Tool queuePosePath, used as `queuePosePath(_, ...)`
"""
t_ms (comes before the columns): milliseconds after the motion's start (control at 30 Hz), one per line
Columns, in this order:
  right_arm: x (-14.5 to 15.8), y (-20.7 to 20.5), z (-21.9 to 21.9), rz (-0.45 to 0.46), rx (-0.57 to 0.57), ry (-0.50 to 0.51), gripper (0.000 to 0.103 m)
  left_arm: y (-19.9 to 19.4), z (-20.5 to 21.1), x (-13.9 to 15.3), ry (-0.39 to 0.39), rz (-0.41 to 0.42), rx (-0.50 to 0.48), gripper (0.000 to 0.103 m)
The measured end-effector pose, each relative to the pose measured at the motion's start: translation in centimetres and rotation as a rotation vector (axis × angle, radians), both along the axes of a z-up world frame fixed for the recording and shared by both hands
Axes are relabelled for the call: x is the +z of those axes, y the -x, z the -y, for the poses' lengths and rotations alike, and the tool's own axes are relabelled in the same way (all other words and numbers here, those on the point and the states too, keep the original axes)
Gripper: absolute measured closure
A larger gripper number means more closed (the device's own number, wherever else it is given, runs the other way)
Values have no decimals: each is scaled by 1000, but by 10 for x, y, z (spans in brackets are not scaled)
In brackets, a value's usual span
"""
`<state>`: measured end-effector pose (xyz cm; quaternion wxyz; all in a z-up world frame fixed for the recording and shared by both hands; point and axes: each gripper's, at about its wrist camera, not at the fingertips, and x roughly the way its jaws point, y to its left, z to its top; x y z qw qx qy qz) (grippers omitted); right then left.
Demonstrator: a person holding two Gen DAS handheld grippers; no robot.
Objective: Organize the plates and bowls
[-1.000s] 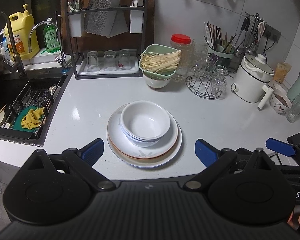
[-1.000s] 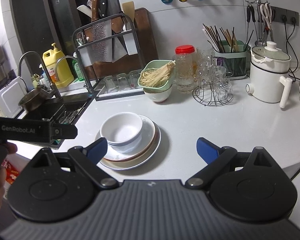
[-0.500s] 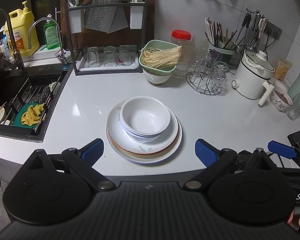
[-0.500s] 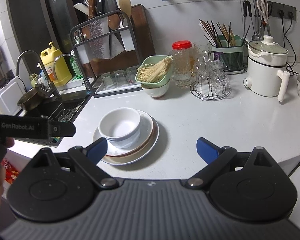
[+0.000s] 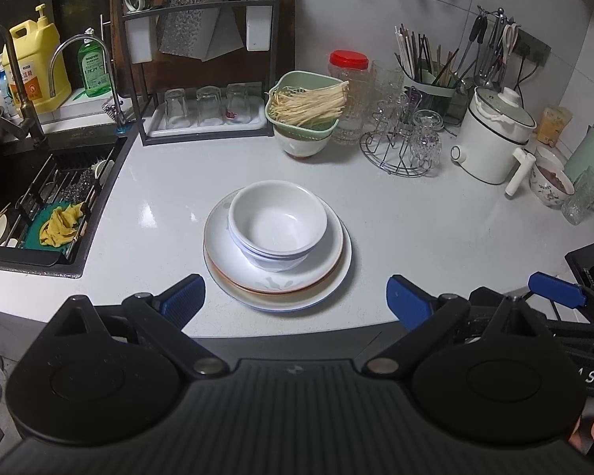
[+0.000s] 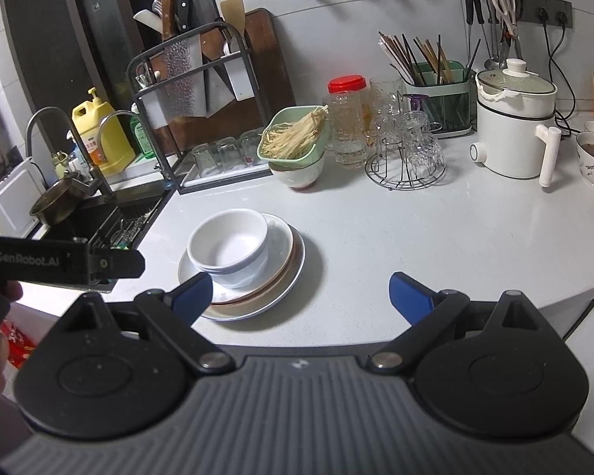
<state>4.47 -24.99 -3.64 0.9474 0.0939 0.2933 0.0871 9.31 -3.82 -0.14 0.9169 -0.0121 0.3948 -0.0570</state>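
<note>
Bowls point(image 5: 278, 223) beyond left tool point(image 5: 296, 297)

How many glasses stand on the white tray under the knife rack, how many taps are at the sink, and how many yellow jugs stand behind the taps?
Glasses: 3
Taps: 2
Yellow jugs: 1
Total: 6
</note>
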Motion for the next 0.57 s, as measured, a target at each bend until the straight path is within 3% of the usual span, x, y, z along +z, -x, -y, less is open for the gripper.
queuePosePath(567, -1, 11, -1, 9, 7, 5, 6, 15, -2, -2, 21, -11, 16, 3)
